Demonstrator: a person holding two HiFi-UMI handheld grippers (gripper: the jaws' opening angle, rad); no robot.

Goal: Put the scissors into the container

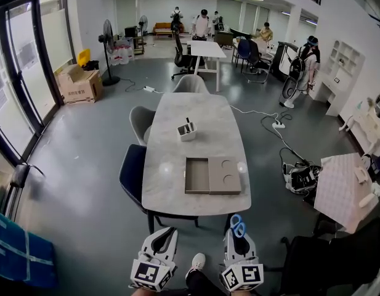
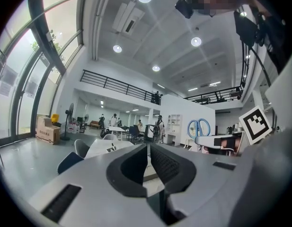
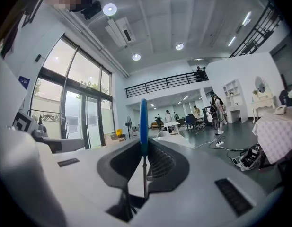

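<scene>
My right gripper (image 1: 238,234) is held low in front of the near end of the long grey table (image 1: 177,110), short of its edge. It is shut on a pair of blue-handled scissors (image 1: 238,226), whose handles stick out past the fingertips. In the right gripper view the scissors (image 3: 143,122) stand edge-on between the pads of the right gripper (image 3: 143,148), blade down in the jaws. Beside it, my left gripper (image 1: 160,242) has its jaws together with nothing in them (image 2: 147,151). A small white container (image 1: 186,130) with dark items in it stands at mid-table.
A flat grey box (image 1: 212,176) with two round recesses lies at the table's near end. Chairs (image 1: 133,172) stand along the left side and one at the far end (image 1: 191,83). Cables and a power strip (image 1: 278,125) lie on the floor at right, near a cloth-covered table (image 1: 343,187).
</scene>
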